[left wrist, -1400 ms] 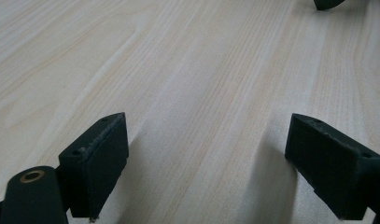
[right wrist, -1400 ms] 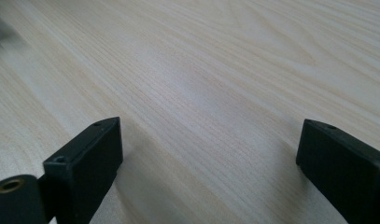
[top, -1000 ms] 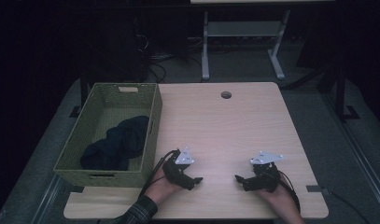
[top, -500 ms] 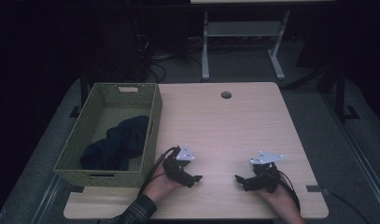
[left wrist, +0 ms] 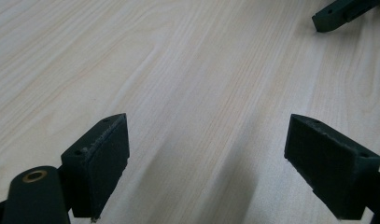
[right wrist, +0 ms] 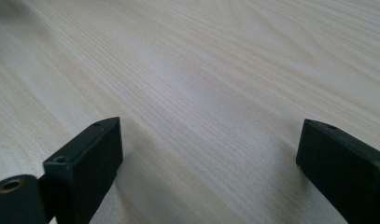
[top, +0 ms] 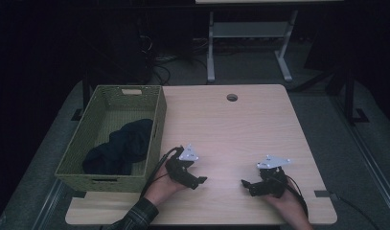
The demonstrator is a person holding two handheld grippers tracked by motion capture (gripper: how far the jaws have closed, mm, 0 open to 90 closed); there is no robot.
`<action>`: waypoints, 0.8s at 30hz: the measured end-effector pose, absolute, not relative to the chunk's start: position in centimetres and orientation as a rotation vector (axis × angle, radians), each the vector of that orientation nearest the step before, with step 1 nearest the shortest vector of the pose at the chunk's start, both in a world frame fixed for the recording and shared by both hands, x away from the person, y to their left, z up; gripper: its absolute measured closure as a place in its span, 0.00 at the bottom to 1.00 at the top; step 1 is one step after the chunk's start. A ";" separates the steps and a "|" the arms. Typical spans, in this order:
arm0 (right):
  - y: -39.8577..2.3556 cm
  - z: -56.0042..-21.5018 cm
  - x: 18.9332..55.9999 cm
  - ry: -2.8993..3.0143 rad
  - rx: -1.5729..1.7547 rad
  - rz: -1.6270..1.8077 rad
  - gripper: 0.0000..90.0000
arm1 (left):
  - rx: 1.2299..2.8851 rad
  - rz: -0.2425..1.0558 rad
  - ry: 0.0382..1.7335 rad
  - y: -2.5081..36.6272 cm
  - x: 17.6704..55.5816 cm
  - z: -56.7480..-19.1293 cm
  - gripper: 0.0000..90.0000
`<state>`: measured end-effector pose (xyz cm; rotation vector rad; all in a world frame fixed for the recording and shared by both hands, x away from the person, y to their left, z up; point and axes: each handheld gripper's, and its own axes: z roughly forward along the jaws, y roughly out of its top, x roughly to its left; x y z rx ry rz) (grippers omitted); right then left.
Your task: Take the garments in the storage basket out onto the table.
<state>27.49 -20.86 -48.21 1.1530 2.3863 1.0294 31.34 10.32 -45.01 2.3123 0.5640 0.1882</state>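
A green woven basket (top: 154, 120) stands on the left part of the light wooden table (top: 240, 129), with dark blue cloth (top: 120, 146) heaped inside it. My left gripper (top: 195, 179) rests near the front edge, just right of the basket, open with nothing between its jaws (left wrist: 206, 154). My right gripper (top: 249, 187) lies to the right near the front edge, also open and empty (right wrist: 208, 158). The two point toward each other. A jaw tip of the right gripper (left wrist: 339, 14) shows at the top right of the left gripper view.
A round cable hole (top: 232, 97) sits near the table's far edge. Behind the table stands a white metal frame (top: 245, 43) on a dark floor with cables. Bare wood spreads across the middle and right of the tabletop.
The left gripper has shifted slightly toward the table's front and tilted a little. The right gripper has stayed put.
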 end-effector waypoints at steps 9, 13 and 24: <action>-20.9 -48.2 27.5 2.386 1.153 1.029 0.07 | 2.301 0.183 0.566 10.4 31.4 -44.0 0.15; -20.9 -48.2 27.5 2.386 1.153 1.030 0.07 | 2.310 0.194 0.551 10.4 31.5 -43.5 0.15; -20.9 -48.2 27.5 2.386 1.154 1.030 0.07 | 2.284 0.185 0.548 10.5 31.8 -41.9 0.15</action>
